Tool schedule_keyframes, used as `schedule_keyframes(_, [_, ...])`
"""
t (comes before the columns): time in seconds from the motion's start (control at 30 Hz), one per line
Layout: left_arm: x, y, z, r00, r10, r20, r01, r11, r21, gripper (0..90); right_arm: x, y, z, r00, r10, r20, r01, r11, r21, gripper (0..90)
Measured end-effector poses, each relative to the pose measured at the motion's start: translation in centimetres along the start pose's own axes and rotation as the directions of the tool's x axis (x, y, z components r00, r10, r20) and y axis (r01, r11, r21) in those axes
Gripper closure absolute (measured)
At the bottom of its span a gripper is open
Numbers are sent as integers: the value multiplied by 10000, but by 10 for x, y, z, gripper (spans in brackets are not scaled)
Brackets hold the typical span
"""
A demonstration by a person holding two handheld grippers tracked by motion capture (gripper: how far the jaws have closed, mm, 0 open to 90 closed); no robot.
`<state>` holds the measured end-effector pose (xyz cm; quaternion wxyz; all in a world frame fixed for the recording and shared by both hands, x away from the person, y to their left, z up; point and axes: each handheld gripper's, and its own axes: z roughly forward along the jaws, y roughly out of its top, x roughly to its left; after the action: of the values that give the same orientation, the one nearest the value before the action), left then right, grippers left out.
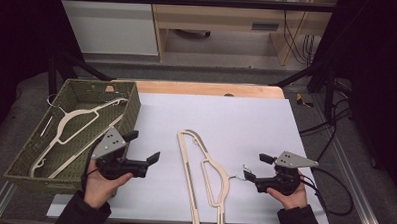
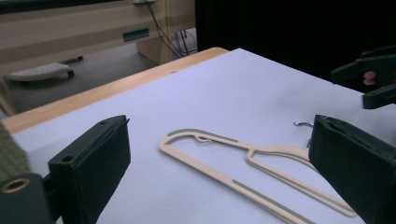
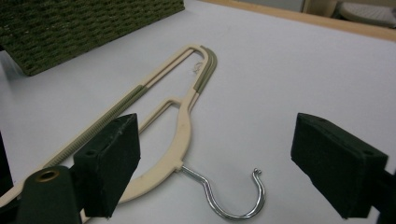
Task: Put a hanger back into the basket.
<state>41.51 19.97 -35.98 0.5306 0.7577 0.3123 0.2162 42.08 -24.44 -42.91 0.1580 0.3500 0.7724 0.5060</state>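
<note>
A cream hanger point(image 1: 204, 177) with olive strips lies flat on the white board point(image 1: 226, 118), its metal hook point(image 1: 239, 172) pointing right. My right gripper point(image 1: 254, 166) is open just right of that hook, nothing between its jaws. In the right gripper view the hook point(image 3: 233, 205) lies on the board between and below the open jaws, beside the hanger body point(image 3: 182, 135). My left gripper point(image 1: 144, 146) is open left of the hanger, near the basket's corner. In the left gripper view the hanger point(image 2: 261, 156) lies ahead of the wide jaws, with the right gripper point(image 2: 373, 79) beyond.
An olive woven basket point(image 1: 30, 156) stands at the left edge, holding a second cream hanger point(image 1: 71, 127). The basket's wall point(image 3: 70, 28) also fills the top left of the right gripper view. A wooden table edge point(image 1: 207, 88) runs behind the board.
</note>
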Motion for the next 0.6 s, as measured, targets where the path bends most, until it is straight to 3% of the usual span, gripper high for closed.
schedule_keyframes(0.27, [-11, -22, 21, 9997, -14, 237, 2, 9987, 507, 59, -7, -15, 19, 9997, -196, -142, 208, 9956, 910, 277])
schedule_keyframes(0.6, [-19, -35, 34, 9985, 70, 549, -120, 9957, 918, 61, -15, -32, 42, 9964, -543, -649, 672, 9739, 2166, 510])
